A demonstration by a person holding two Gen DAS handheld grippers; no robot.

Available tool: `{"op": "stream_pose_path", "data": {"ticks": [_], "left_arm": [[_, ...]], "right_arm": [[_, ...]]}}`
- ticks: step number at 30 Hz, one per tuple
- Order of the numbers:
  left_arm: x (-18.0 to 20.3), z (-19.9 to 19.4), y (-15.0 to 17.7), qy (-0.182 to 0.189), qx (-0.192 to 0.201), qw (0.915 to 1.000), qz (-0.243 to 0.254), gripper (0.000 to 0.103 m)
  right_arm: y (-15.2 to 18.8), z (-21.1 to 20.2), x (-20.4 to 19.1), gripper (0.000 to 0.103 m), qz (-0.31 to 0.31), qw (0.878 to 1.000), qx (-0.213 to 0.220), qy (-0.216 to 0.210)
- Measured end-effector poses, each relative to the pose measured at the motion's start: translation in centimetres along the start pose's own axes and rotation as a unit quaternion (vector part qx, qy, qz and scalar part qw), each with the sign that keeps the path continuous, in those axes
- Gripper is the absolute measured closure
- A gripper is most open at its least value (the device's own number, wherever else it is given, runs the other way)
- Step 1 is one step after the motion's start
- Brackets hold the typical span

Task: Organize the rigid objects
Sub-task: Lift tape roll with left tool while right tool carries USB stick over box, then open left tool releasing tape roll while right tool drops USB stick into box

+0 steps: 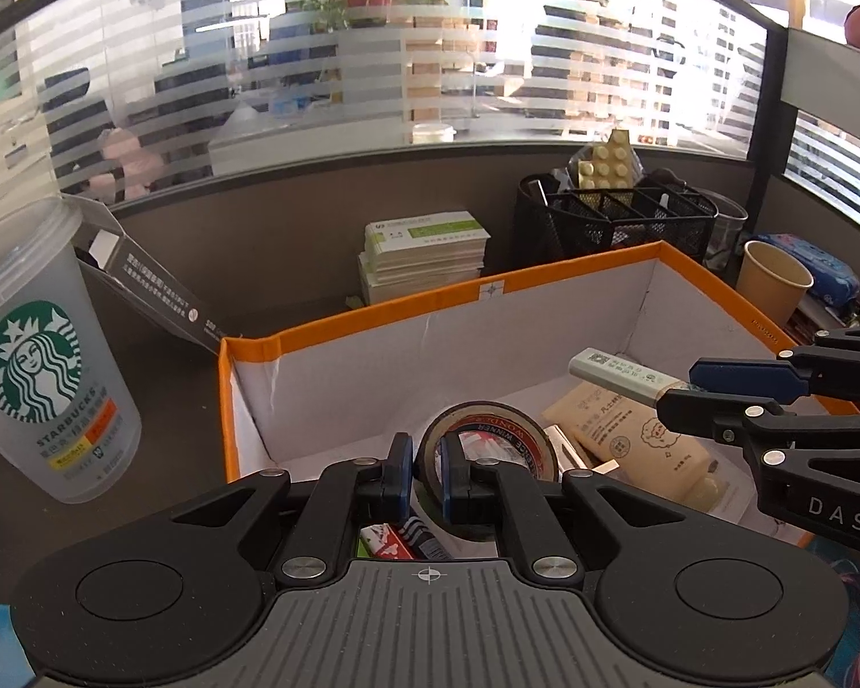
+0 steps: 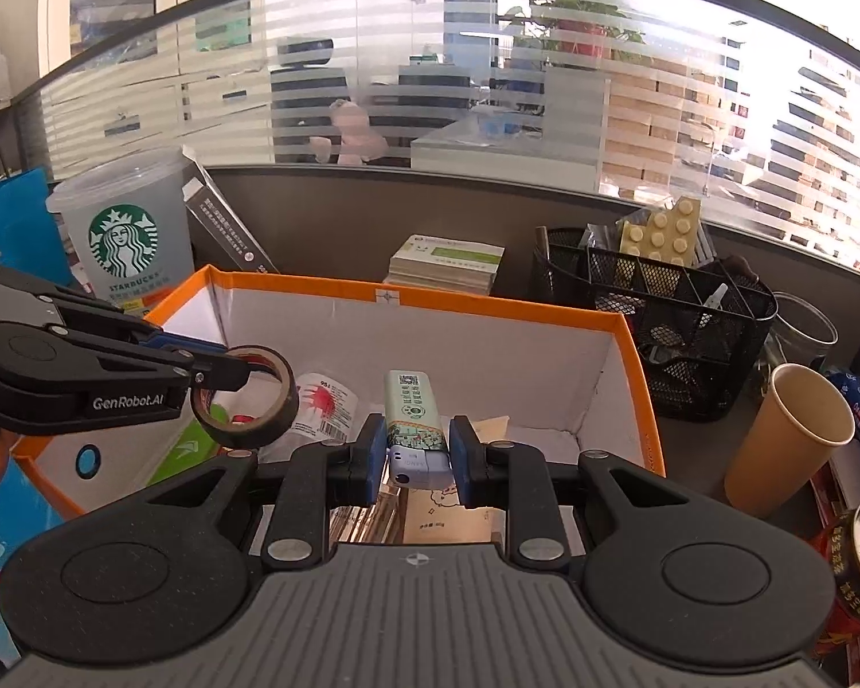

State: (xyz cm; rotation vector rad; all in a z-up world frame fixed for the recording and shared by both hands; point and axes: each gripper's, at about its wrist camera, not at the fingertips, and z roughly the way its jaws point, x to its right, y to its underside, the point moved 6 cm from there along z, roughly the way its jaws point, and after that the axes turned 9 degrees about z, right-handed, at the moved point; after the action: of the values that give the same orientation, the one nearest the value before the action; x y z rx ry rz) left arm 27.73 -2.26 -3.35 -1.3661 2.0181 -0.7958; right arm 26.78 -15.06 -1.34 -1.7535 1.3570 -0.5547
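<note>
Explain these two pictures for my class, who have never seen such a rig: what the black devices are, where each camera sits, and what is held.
These are no robot arms: a person holds two hand-held grippers, each with a camera looking along its jaws. In the left camera's picture the left gripper pinches a tape roll by its wall. In the right camera's picture the right gripper holds a small white stick. Both hang over an orange-rimmed box of oddments on a desk, beside a Starbucks cup and a paper cup.
</note>
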Motion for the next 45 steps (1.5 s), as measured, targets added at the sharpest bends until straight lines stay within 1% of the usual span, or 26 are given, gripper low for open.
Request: {"op": "stream_pose_path", "data": {"ticks": [7,15,20,23,37,42,44,45], "left_arm": [[-0.4,1.0,0.5,-0.013,-0.009,0.9996,-0.024,0.095],[-0.4,1.4,0.8,-0.029,-0.021,0.9992,-0.019,0.095],[-0.4,1.5,1.1,-0.036,-0.033,0.9986,-0.02,0.095],[0.0,1.6,1.4,-0.033,-0.04,0.9985,-0.019,0.095],[0.3,1.9,1.7,-0.033,-0.041,0.9984,-0.021,0.095],[0.2,1.7,1.7,-0.037,-0.039,0.9983,-0.022,0.094],[0.2,1.6,1.6,-0.038,-0.036,0.9983,-0.025,0.09],[0.2,1.6,1.7,-0.037,-0.036,0.9983,-0.025,0.09]], "right_arm": [[0.1,1.1,0.1,0.081,0.008,1.0,-0.008,0.009],[1.1,3.1,0.9,0.081,0.014,0.999,-0.035,0.027],[1.3,3.5,1.1,0.081,0.016,0.999,-0.04,0.032],[1.3,3.6,1.0,0.081,0.016,0.999,-0.041,0.032],[1.5,3.7,0.1,0.081,-0.009,0.998,-0.044,0.034],[1.7,4.4,-1.0,0.08,-0.051,0.996,-0.05,0.055],[1.7,4.5,-1.3,0.077,-0.058,0.995,-0.053,0.055],[1.7,4.5,-1.4,0.067,-0.062,0.995,-0.055,0.056]]}}
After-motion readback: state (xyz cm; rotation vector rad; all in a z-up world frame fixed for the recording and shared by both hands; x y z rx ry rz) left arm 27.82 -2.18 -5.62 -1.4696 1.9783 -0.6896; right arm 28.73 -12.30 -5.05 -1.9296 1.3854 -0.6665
